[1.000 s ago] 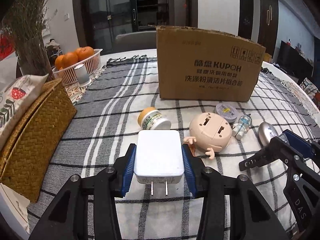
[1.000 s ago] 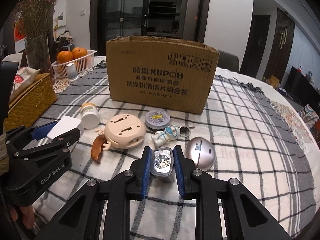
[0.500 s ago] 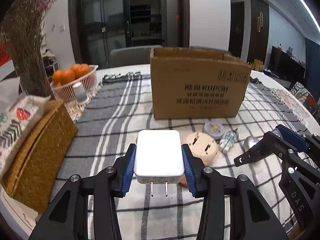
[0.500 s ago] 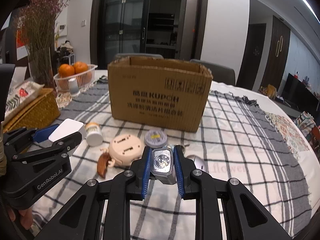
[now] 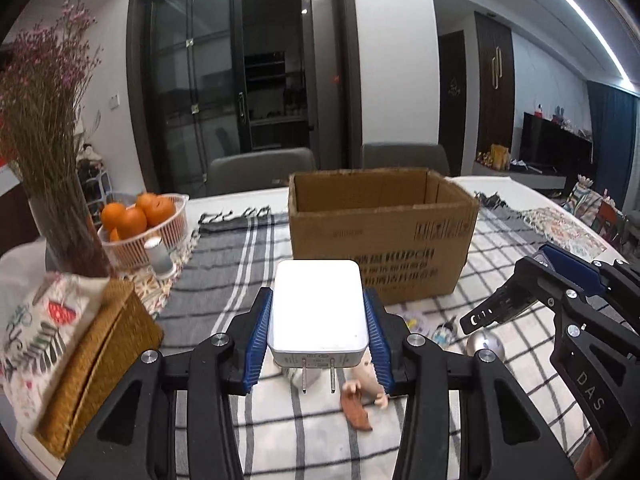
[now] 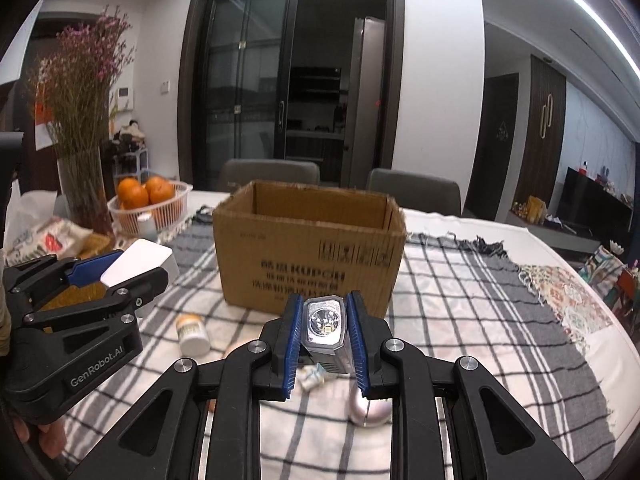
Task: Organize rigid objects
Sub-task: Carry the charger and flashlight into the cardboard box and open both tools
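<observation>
The left claw [image 5: 318, 334] is clamped on a white charger [image 5: 318, 308], the right claw [image 6: 323, 338] on a small flashlight [image 6: 325, 326]. Both are held above the surface, with the open cardboard box [image 5: 380, 236] just ahead. Its visible inside looks empty, and a pill bottle [image 6: 193, 330] and other bits lie below, so most sorting remains.

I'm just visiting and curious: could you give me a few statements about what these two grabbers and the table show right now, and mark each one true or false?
1. The left gripper has its jaws clamped on a white plug adapter. True.
2. The right gripper is empty. False: it holds a small silver flashlight.
3. The cardboard box is open at the top. True.
4. The basket holds bananas. False: it holds oranges.
5. A small white bottle lies on the checked cloth. True.
</observation>
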